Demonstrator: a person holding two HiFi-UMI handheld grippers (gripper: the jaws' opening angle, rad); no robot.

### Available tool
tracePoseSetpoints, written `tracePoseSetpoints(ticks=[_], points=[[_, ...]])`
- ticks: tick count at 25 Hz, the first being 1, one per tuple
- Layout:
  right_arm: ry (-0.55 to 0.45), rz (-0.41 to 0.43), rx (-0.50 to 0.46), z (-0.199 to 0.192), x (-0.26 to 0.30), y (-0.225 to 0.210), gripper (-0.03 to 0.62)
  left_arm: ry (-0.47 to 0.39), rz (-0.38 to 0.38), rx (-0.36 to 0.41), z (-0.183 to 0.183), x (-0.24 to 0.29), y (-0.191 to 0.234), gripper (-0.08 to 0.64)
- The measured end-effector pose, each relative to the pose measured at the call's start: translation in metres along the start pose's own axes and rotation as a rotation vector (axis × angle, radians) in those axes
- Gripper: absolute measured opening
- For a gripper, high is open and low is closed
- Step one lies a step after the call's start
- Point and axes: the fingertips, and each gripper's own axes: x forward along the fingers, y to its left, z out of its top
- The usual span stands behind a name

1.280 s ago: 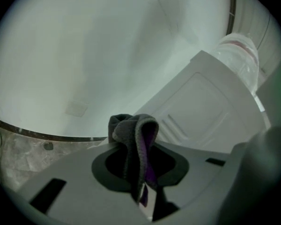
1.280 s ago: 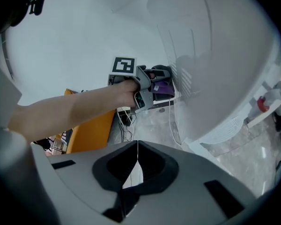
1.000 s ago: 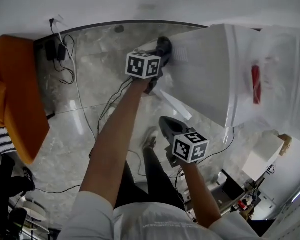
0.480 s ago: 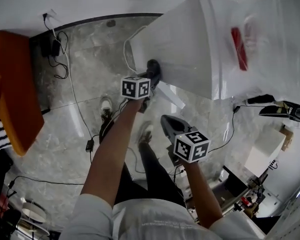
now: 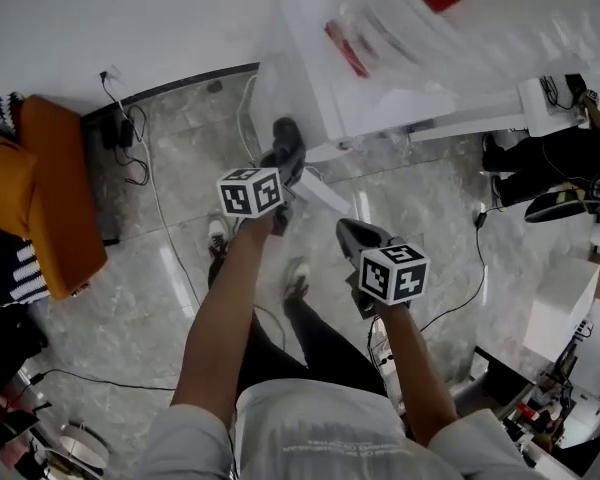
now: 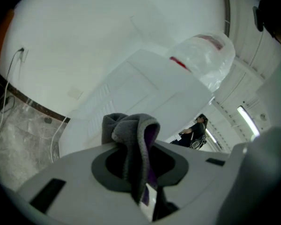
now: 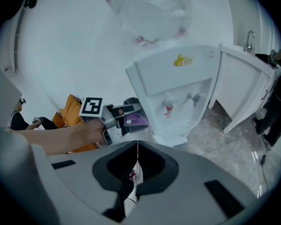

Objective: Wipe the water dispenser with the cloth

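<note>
**Cloth meets the dispenser's side panel**

The left claw (image 5: 283, 156) pinches a bunched grey cloth (image 6: 131, 132) with a purple inner face, held up at the lower side panel of the white water dispenser (image 7: 178, 83). That is just left of centre in the head view. In the right gripper view the cloth sits just beside the cabinet's left flank, though no view settles whether it is touching. The right claw (image 7: 137, 146) hangs lower right of centre in the head view, well apart from the machine. Its jaws are pressed together on nothing. A plastic-wrapped bottle (image 6: 206, 55) tops the dispenser, which stands on a marble floor (image 5: 150, 268). The cloth looks soft, light and limp, so it should fold to the flat panel, and the present grip across its gathered middle leaves a pad free for wiping. The cabinet appears stiff and smooth, and firm strokes may rock it or the bottle above
</note>
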Motion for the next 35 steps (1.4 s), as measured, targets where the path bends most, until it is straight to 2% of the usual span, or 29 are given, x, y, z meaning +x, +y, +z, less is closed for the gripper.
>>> tracePoseSetpoints(ticks=[6, 9, 13, 14, 18, 20, 25, 29, 32, 35], points=[[-0.091, -0.002, -0.004, 0.036, -0.072, -0.03, 0.015, -0.06, 0.002, 0.15, 0.049, -0.029, -0.09, 0.084], [-0.15, 0.016, -0.022, 0.054, -0.099, -0.034, 0.015, -0.076, 0.053, 0.295, 0.073, -0.044, -0.121, 0.084], [-0.199, 0.054, -0.049, 0.064, -0.129, -0.039, 0.015, 0.021, 0.178, 0.578, 0.092, -0.048, -0.148, 0.084], [-0.205, 0.061, -0.054, 0.064, -0.135, -0.041, 0.015, 0.046, 0.193, 0.618, 0.097, -0.045, -0.153, 0.084], [-0.21, 0.086, -0.06, 0.053, -0.152, -0.048, 0.015, 0.15, 0.222, 0.691, 0.099, -0.029, -0.164, 0.084], [-0.207, 0.098, -0.068, 0.046, -0.159, -0.05, 0.015, 0.216, 0.235, 0.703, 0.09, -0.02, -0.164, 0.084], [-0.222, 0.106, -0.059, 0.037, -0.179, -0.061, 0.015, 0.244, 0.22, 0.528, 0.079, -0.024, -0.171, 0.08], [-0.247, 0.121, -0.049, 0.033, -0.197, -0.064, 0.015, 0.247, 0.222, 0.559, 0.051, -0.038, -0.183, 0.078], [-0.299, 0.116, -0.073, 0.047, -0.216, -0.062, 0.015, 0.179, 0.202, 0.563, 0.039, -0.06, -0.199, 0.078], [-0.371, 0.088, -0.126, 0.067, -0.238, -0.059, 0.015, 0.114, 0.216, 0.589, 0.03, -0.091, -0.217, 0.079]])
